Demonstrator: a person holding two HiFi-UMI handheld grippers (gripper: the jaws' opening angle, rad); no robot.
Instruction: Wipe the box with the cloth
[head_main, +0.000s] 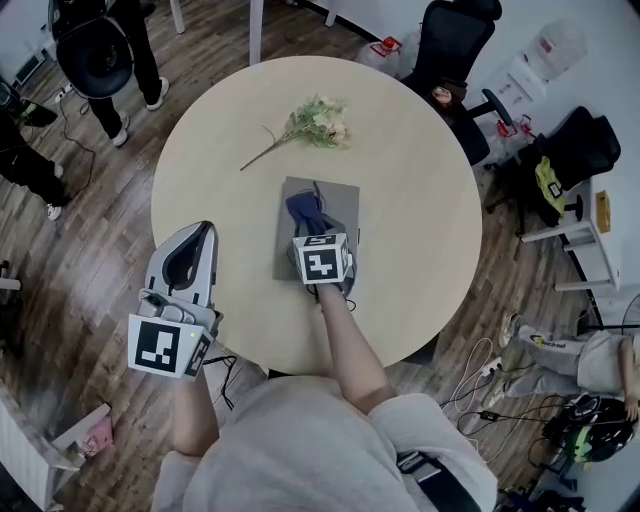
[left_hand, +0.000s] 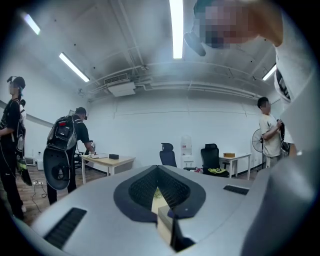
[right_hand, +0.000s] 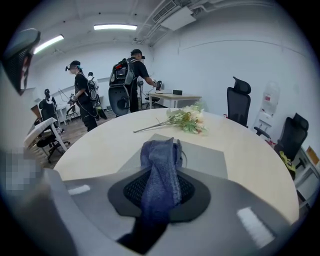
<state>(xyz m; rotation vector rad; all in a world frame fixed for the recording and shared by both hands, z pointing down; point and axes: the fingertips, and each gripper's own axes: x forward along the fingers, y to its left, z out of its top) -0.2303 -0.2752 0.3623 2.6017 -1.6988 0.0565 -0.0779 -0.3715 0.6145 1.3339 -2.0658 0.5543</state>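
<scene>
A flat grey box (head_main: 338, 198) lies in the middle of the round beige table (head_main: 420, 180). On the box rests a dark blue cloth (head_main: 304, 210), and my right gripper (head_main: 310, 232) is shut on its near end. In the right gripper view the cloth (right_hand: 161, 165) runs out between the jaws and bunches on the box (right_hand: 212, 159). My left gripper (head_main: 200, 238) hovers at the table's front left edge, away from the box, its jaws closed together with nothing in them (left_hand: 159, 189).
A bunch of pale flowers (head_main: 318, 122) lies on the table beyond the box. Black office chairs (head_main: 452, 40) stand at the far right of the table. People (head_main: 110, 50) stand on the wooden floor at the left. Cables and bags lie at the lower right.
</scene>
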